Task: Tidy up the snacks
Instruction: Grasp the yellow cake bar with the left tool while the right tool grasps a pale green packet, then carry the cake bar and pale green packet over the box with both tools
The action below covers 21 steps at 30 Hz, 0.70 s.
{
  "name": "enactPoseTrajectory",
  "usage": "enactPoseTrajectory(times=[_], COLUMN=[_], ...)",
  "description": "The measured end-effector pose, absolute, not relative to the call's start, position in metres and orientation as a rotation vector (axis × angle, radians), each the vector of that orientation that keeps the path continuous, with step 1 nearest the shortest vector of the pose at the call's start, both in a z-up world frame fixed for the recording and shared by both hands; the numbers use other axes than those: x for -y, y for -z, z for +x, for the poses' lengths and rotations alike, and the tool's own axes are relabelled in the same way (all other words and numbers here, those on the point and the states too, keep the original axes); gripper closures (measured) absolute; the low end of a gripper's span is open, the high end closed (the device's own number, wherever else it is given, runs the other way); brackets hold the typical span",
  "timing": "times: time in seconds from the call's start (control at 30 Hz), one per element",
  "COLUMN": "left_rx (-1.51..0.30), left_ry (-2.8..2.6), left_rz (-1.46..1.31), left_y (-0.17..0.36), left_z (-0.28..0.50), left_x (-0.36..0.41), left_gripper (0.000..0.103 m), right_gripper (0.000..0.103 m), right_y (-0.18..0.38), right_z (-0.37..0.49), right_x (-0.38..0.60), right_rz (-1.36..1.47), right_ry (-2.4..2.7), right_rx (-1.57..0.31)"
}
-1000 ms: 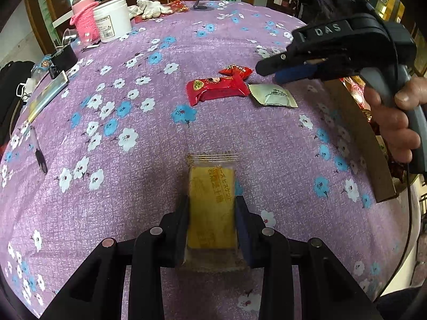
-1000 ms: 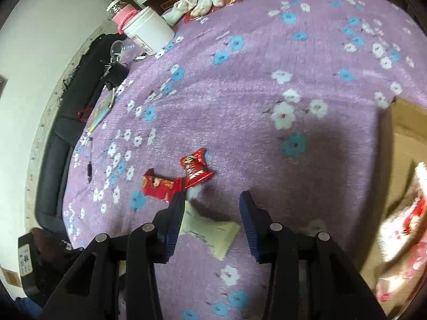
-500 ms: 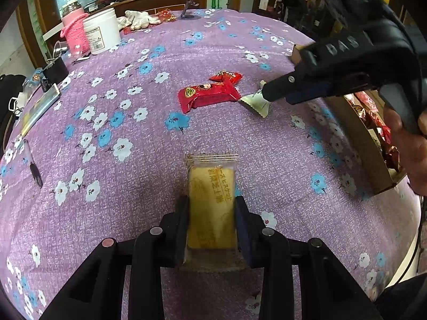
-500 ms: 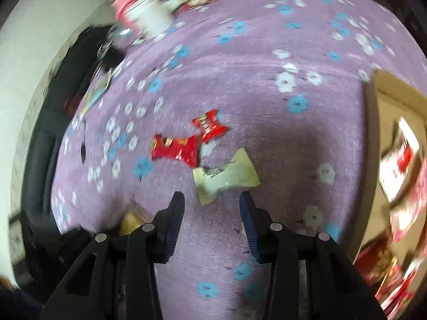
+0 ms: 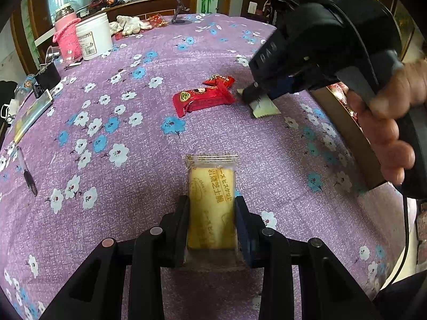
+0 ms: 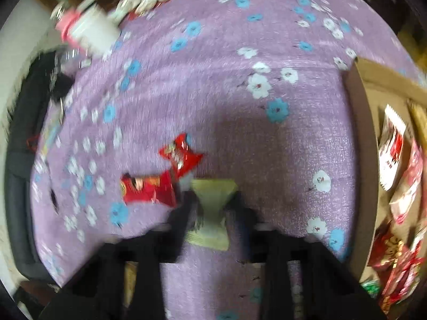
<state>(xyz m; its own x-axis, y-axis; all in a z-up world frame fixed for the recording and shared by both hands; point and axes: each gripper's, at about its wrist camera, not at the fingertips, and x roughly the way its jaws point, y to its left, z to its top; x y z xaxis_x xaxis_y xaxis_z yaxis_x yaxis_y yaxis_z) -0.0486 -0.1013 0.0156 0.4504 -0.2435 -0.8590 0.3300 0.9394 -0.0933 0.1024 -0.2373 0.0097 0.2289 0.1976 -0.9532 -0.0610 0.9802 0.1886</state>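
My left gripper (image 5: pixel 212 208) is shut on a yellow biscuit packet (image 5: pixel 212 197) and holds it just above the purple flowered tablecloth (image 5: pixel 112 133). My right gripper (image 6: pixel 212 208) straddles a pale green sachet (image 6: pixel 213 202) on the cloth; the blurred frame shows its fingers at the sachet's sides with small gaps. In the left wrist view the right gripper (image 5: pixel 249 96) is down on that sachet (image 5: pixel 264 108). A long red snack packet (image 5: pixel 201 100) and a small red one (image 5: pixel 220 80) lie just left of it.
A cardboard box (image 6: pixel 371 138) with several snack packets stands at the right; its edge also shows in the left wrist view (image 5: pixel 344 130). A white tub (image 5: pixel 93 38), a pink cup (image 5: pixel 66 38) and white gloves (image 5: pixel 129 24) stand at the far side. A pen (image 5: pixel 28 178) lies left.
My right gripper has come down over the pale green sachet, so the sachet now sits between its fingers. My left gripper keeps hold of the yellow packet and has barely moved.
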Motion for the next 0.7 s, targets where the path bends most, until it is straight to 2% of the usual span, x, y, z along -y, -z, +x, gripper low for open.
enactPoseTrajectory(times=[0.5,0.7], left_rx=[-1.039,-1.018], left_ry=[0.372,0.332], left_rz=[0.008,-0.016], left_y=[-0.026,-0.042], left_z=[-0.057,-0.07], left_x=[0.109,0.136], left_gripper=[0.068,0.068], right_gripper=[0.085,0.085], right_y=[-0.046,-0.055], right_z=[0.009,-0.025], right_x=[0.279,0.304], right_rz=[0.252,0.269], right_ry=[-0.35,-0.431], right_rx=[-1.224,-1.228])
